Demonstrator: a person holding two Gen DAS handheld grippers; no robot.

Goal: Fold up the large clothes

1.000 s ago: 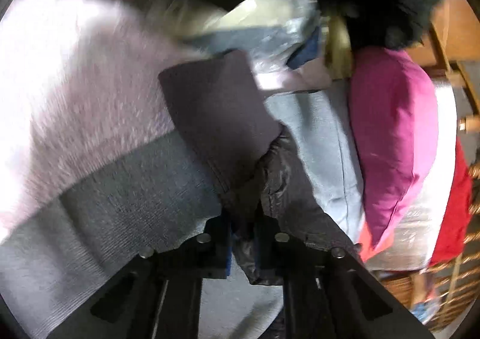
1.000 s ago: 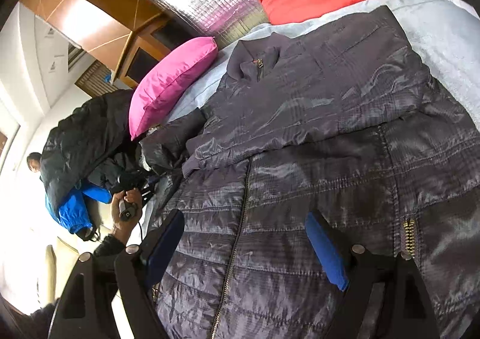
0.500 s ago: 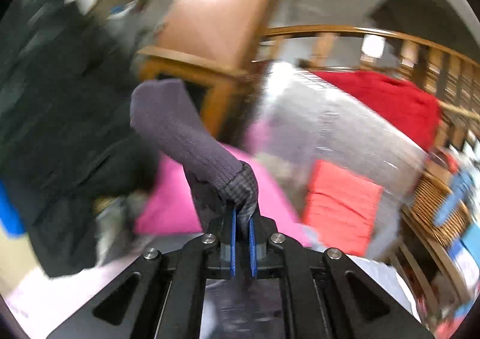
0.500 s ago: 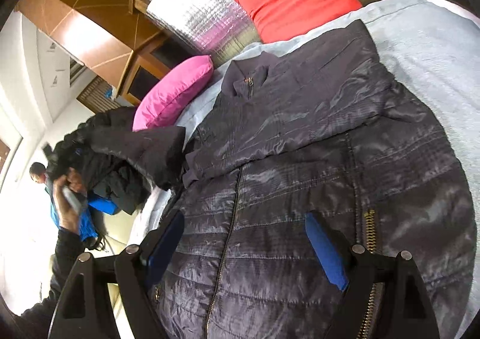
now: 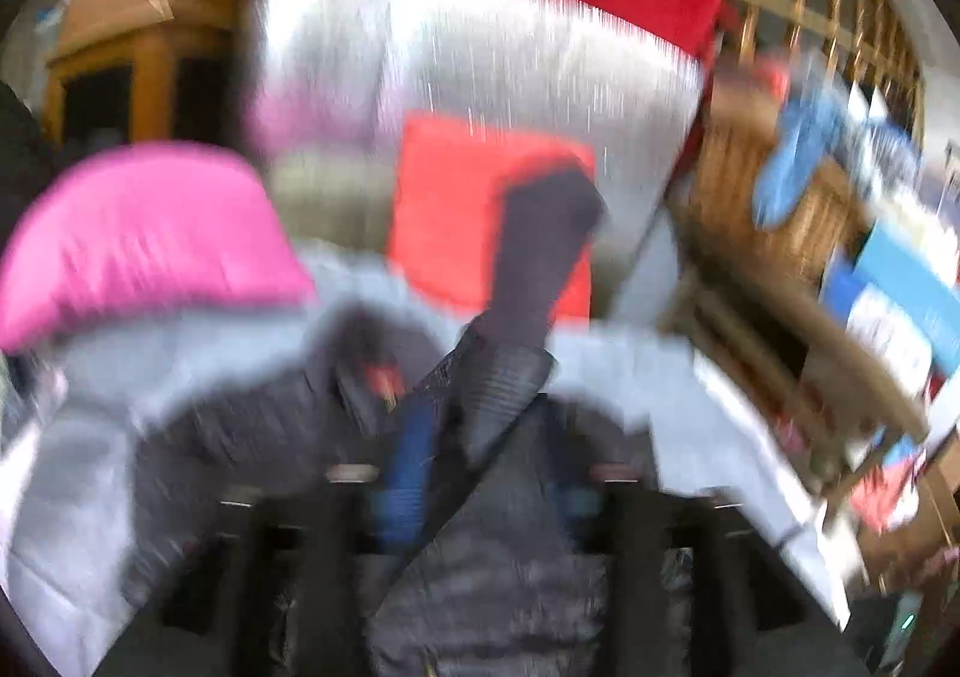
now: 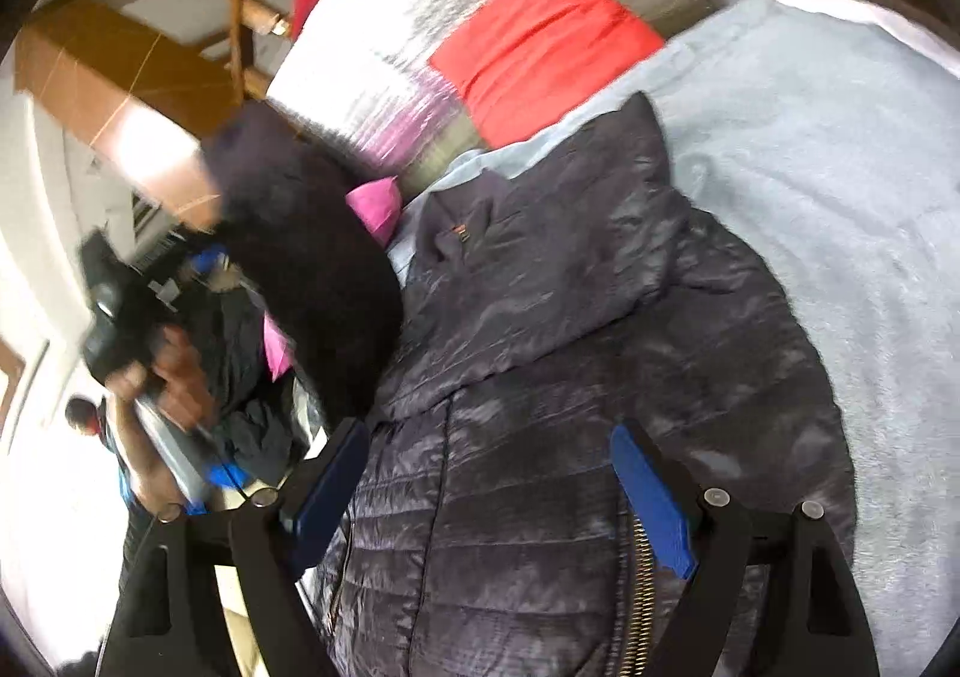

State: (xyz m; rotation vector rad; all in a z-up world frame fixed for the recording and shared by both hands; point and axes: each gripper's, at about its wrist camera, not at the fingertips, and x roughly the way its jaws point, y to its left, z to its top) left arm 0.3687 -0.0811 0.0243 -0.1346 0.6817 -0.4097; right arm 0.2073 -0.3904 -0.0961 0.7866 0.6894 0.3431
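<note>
A dark quilted jacket (image 6: 570, 377) lies zipped and face up on the bed, collar toward the pillows. Its sleeve (image 6: 312, 257) is lifted in the air at the left, cuff uppermost. In the blurred left wrist view this sleeve (image 5: 540, 257) runs up from between the jaws of my left gripper (image 5: 489, 467), which are opening; the cloth rests against the left pad (image 5: 408, 467) and the right pad stands clear of it. My right gripper (image 6: 486, 491) hovers open over the jacket's lower front, nothing between its fingers.
A pale grey-blue bed cover (image 6: 810, 167) lies under the jacket. A pink pillow (image 5: 138, 239), a red cushion (image 5: 450, 209) and a silver quilted cushion (image 5: 480, 47) line the head end by a wooden rail (image 5: 810, 17). Dark clothes (image 6: 240, 377) are piled beside the bed.
My left gripper swung the sleeve up from beside the bed and over toward the jacket's body, and its jaws have parted. My right gripper shifted slightly over the jacket, still open.
</note>
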